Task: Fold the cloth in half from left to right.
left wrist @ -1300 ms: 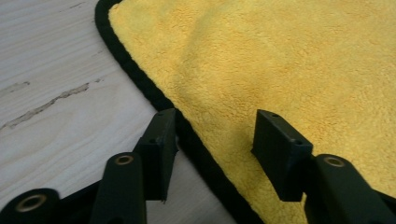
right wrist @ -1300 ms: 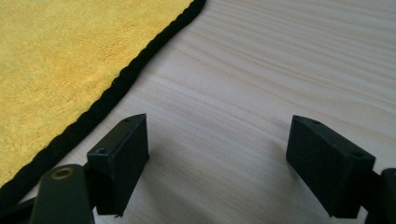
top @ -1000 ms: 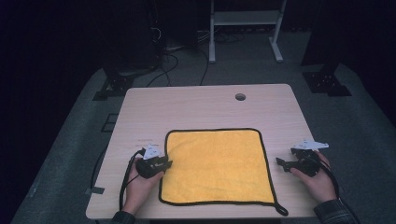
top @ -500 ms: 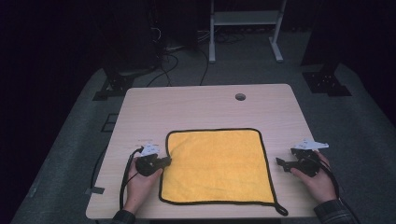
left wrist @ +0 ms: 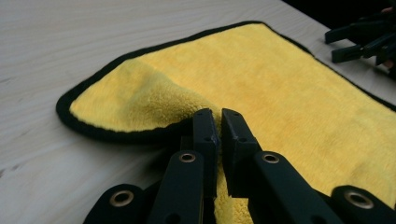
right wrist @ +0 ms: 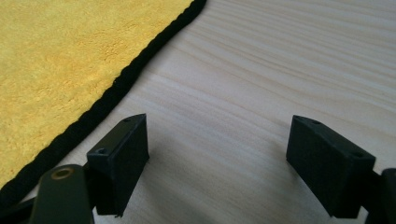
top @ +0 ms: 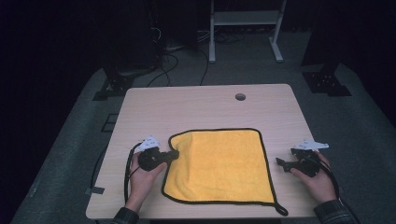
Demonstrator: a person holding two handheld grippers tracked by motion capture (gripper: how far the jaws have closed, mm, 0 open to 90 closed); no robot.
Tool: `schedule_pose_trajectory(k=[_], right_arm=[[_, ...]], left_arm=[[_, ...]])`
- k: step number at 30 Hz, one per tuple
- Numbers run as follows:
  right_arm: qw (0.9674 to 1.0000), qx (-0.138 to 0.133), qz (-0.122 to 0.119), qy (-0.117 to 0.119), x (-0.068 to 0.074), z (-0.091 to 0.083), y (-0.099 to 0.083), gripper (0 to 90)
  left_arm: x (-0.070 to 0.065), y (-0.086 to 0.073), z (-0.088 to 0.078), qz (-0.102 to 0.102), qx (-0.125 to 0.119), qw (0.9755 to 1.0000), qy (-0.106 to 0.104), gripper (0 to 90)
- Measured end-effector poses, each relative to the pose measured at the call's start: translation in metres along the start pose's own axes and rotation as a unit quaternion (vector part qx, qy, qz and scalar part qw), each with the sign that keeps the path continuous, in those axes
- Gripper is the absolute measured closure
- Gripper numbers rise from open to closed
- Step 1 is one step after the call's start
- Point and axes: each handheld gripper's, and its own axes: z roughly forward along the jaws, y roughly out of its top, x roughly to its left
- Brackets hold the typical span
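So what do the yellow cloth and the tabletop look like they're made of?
The yellow cloth looks like plush microfibre or terry: a fuzzy, matte pile with a stitched black edging, soft enough to bunch where the left gripper pinches it. The tabletop shows pale wood grain with a smooth, low-sheen finish; whether it is solid wood or laminate cannot be told.

No readable text, label or number anywhere
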Motion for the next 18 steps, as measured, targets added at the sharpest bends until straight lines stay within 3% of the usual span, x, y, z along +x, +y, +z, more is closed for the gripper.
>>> schedule_pose_trajectory(k=[2,18], right_arm=[[1.0,0.0,0.0,0.0,0.0,0.0,0.0,19.8],[1.0,0.001,0.0,0.003,0.001,0.0,0.0,19.3]], left_arm=[[-0.007,0.007,0.007,0.004,-0.006,0.9999,-0.014,84.6],[-0.04,0.038,0.054,0.02,-0.015,0.9971,-0.071,85.1]])
